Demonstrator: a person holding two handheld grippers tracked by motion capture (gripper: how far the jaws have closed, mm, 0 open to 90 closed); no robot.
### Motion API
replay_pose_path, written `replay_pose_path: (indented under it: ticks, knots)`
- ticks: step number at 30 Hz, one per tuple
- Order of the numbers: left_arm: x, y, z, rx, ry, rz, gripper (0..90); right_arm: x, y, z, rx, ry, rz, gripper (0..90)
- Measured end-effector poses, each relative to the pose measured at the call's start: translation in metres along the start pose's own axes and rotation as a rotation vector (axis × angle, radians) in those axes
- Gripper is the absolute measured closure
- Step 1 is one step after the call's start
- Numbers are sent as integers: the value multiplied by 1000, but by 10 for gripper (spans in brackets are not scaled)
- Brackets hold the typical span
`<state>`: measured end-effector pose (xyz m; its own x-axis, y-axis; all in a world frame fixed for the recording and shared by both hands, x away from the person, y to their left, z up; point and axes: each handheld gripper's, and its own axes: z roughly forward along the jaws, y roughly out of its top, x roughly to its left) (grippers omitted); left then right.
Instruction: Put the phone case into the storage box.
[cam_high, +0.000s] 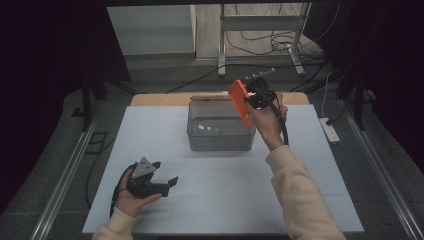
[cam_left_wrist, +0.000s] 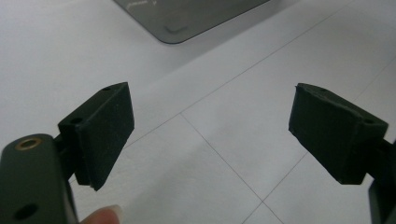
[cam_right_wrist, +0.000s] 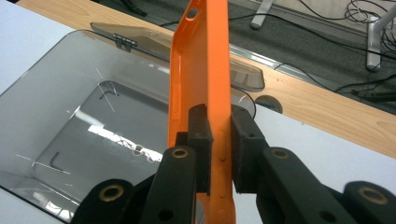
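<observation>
An orange phone case (cam_high: 240, 102) (cam_right_wrist: 201, 70) is held up in the air over the right rim of a clear plastic box (cam_high: 220, 131) (cam_right_wrist: 60, 126). My right gripper (cam_high: 250, 102) (cam_right_wrist: 222, 140) is shut on the case's edge, both pads pressing its thin wall. The box stands open on the white table, its lid (cam_right_wrist: 154, 44) swung back behind it, and looks empty inside. My left gripper (cam_high: 162, 177) (cam_left_wrist: 210, 130) rests low at the table's front left, open, with nothing between its pads (cam_left_wrist: 105, 128).
The white table top (cam_high: 220, 190) has a wooden strip (cam_high: 160, 99) along its far edge. A power strip (cam_high: 330, 130) lies off the table's right side. Cables and a metal stand (cam_high: 260, 25) are on the floor beyond.
</observation>
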<state>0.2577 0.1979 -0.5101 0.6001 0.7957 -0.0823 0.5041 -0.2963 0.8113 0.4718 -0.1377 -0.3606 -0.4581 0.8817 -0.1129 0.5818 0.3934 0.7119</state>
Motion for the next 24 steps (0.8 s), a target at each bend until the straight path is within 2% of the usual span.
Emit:
replay_pose_path:
  ticks: [11, 24]
  knots:
    - [-1, 0, 0, -3, -1, 1, 139, -2, -3, 8, 23, -21, 19, 805]
    - [0, 1, -1, -4, -4, 4, 139, 2, -5, 19, 49, -51, 26, 805]
